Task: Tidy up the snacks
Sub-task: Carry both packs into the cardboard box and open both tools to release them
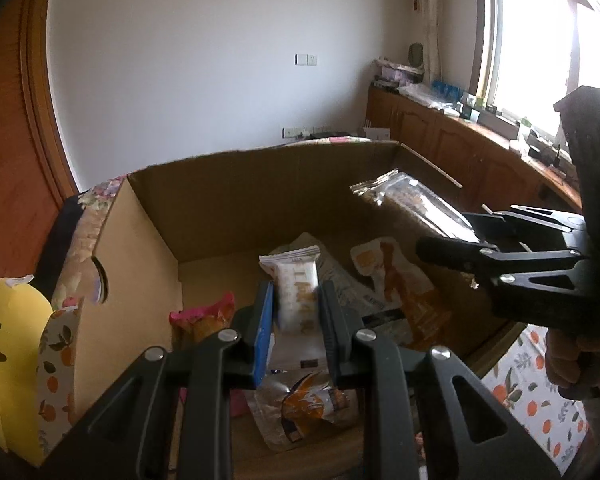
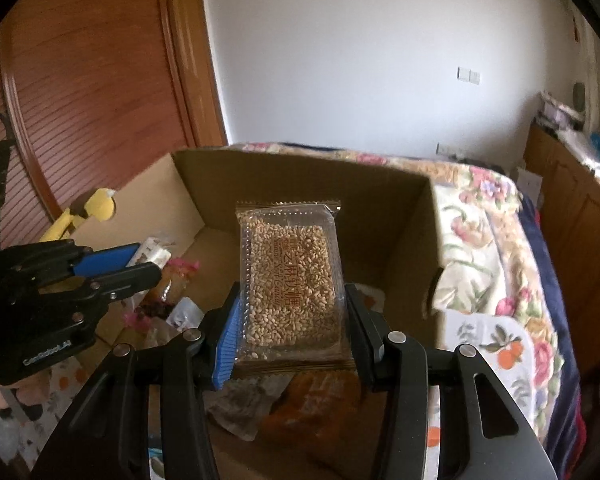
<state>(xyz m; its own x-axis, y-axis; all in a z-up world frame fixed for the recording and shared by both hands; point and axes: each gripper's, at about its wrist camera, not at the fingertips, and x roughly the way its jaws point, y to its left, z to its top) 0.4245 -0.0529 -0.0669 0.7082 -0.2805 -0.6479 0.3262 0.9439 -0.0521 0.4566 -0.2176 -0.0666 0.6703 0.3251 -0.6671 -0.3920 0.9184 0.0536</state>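
Observation:
My left gripper (image 1: pixel 296 312) is shut on a small white snack bar packet (image 1: pixel 296 292) and holds it over the open cardboard box (image 1: pixel 236 204). My right gripper (image 2: pixel 292 308) is shut on a clear packet of sesame candy (image 2: pixel 290 276) and holds it above the same box (image 2: pixel 300 176). In the left wrist view the right gripper (image 1: pixel 452 248) comes in from the right with the sesame packet (image 1: pixel 416 200). In the right wrist view the left gripper (image 2: pixel 140 264) is at the left with the white packet (image 2: pixel 152 254). Several snack packets lie on the box floor, among them an orange one (image 1: pixel 404 280) and a pink one (image 1: pixel 204 316).
The box stands on an orange-print cloth (image 1: pixel 532 392), with a floral bedspread (image 2: pixel 492 240) behind and to the right. A yellow soft toy (image 1: pixel 8 344) sits left of the box. A wooden cabinet (image 1: pixel 460 148) runs under the window. A wooden louvred door (image 2: pixel 92 92) is at the left.

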